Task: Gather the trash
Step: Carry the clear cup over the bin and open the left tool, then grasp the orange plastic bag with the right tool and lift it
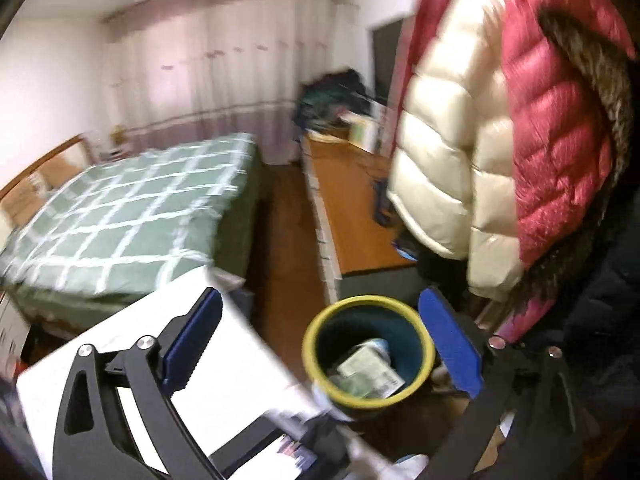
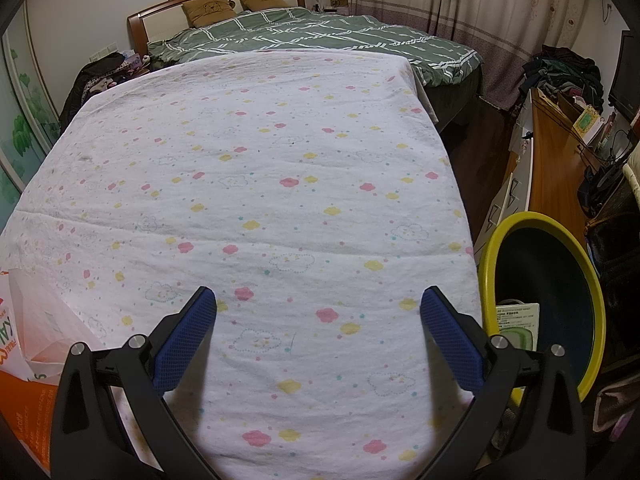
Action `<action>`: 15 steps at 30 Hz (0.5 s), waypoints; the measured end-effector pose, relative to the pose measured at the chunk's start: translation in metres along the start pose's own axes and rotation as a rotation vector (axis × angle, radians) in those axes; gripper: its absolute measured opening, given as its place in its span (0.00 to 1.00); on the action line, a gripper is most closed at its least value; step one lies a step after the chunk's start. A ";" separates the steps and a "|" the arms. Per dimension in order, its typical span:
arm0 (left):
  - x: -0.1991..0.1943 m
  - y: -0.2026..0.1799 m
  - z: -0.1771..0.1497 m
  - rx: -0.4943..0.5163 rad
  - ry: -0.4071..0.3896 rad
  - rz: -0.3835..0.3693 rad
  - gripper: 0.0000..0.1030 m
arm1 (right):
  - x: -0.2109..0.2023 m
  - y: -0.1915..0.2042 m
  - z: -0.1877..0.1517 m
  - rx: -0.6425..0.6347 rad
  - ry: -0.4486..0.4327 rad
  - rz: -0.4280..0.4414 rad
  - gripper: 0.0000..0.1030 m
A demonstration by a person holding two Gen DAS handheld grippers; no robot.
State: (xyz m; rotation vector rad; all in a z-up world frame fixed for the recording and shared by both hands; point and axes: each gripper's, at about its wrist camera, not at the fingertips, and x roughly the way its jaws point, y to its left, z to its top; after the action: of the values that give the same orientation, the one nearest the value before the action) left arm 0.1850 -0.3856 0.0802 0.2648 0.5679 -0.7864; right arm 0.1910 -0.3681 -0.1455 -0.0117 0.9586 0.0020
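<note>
Right wrist view: most of the frame is filled by a table (image 2: 256,184) under a white flowered cloth, on which no loose trash is seen. A bed (image 2: 320,36) is noted along the upper edge. A yellow-rimmed bin (image 2: 490,248) is found at the lower right, just beside the table, with a printed packet (image 2: 516,320) inside. An orange-and-white bag (image 2: 24,336) is seen at the lower left edge. The right gripper (image 2: 319,332) is held over the cloth, jaws wide apart, nothing between them.

In the left wrist view, blurred, jackets (image 1: 500,128) are seen hanging at the upper right. The bin (image 1: 320,384) appears at lower centre with paper trash (image 1: 370,372) in it. The left gripper (image 1: 320,344) is released and empty above the bin.

The step in hand is judged to be a drop into the bin, completed. Next, a search for any remaining trash is called for; the bag is the only candidate noted.
</note>
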 end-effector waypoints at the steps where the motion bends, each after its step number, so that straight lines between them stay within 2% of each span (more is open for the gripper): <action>1: -0.020 0.017 -0.014 -0.034 -0.013 0.024 0.95 | 0.000 0.000 0.000 0.000 0.000 0.000 0.95; 6: -0.081 0.078 -0.077 -0.150 -0.039 0.125 0.95 | 0.000 0.000 0.000 0.000 0.000 0.000 0.95; 13: -0.165 0.154 -0.194 -0.336 -0.099 0.336 0.95 | 0.000 0.000 0.000 0.000 0.000 0.000 0.95; 15: -0.179 0.164 -0.216 -0.348 -0.102 0.407 0.95 | 0.000 0.000 0.000 0.000 0.000 0.000 0.95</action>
State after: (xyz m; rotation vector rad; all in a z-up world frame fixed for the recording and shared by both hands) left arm 0.1206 -0.0747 0.0087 0.0152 0.5221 -0.2974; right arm 0.1910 -0.3682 -0.1454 -0.0116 0.9587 0.0019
